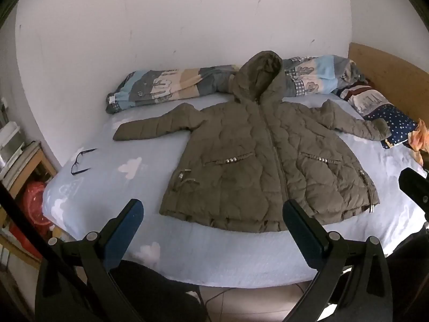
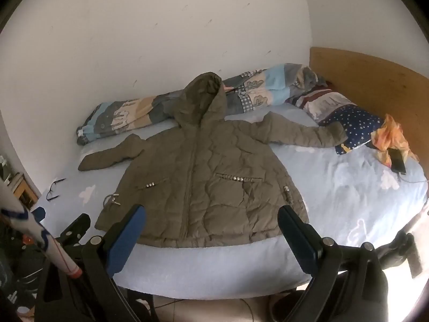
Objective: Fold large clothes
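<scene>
White wall and a wooden headboard [image 2: 375,80] frame the bed [image 1: 214,263], where an olive hooded jacket [image 1: 262,166] lies flat, zipped, sleeves spread, hem toward the near edge. Folding looks unstarted. Left gripper [image 1: 213,214] and right gripper [image 2: 211,221] hover off that edge, fingers wide, empty. Next, probably pinch a sleeve cuff and fold it inward.

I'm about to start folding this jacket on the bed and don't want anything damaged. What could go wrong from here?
1. The glasses lie on the sheet near the jacket's sleeve; a swept sleeve could knock them.
2. The other cuff rests on the starred pillow, which may drag along.
3. The puffy quilting may spring open after folding.
</scene>
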Tool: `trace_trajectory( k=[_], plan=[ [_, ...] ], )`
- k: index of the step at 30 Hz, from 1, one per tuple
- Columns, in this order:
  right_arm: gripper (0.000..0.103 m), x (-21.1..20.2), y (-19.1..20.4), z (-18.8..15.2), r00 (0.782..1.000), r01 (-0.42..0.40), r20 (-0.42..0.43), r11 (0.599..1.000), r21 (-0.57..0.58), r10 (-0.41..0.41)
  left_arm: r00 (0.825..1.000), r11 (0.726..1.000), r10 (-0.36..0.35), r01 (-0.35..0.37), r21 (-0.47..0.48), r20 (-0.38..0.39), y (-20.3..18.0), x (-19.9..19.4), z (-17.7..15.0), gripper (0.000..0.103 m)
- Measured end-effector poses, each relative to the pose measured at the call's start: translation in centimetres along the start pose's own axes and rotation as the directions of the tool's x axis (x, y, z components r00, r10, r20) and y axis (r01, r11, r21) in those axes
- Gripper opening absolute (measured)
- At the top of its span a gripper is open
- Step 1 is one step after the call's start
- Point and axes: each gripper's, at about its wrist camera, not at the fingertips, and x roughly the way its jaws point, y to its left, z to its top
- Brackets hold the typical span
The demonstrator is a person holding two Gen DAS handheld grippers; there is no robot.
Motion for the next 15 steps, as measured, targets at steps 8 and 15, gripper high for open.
trace_trajectory(
  k=[8, 15],
  plan=[
    [0.1, 0.1, -0.3, -1.1, 1.0, -0.001, 0.002, 1.0, -0.002, 0.001, 1.0, 1.0, 0.008, -0.008, 0.003, -0.002, -0.8, 0.6, -1.1, 0.103],
    [0.1, 0.0, 0.7, -1.3, 1.0, -0.003, 0.004, 1.0, 0.0, 0.003, 1.0, 1.0, 0.016, -0.016, 0.001, -0.001, -1.2, 0.5, -1.8, 0.103]
  ],
)
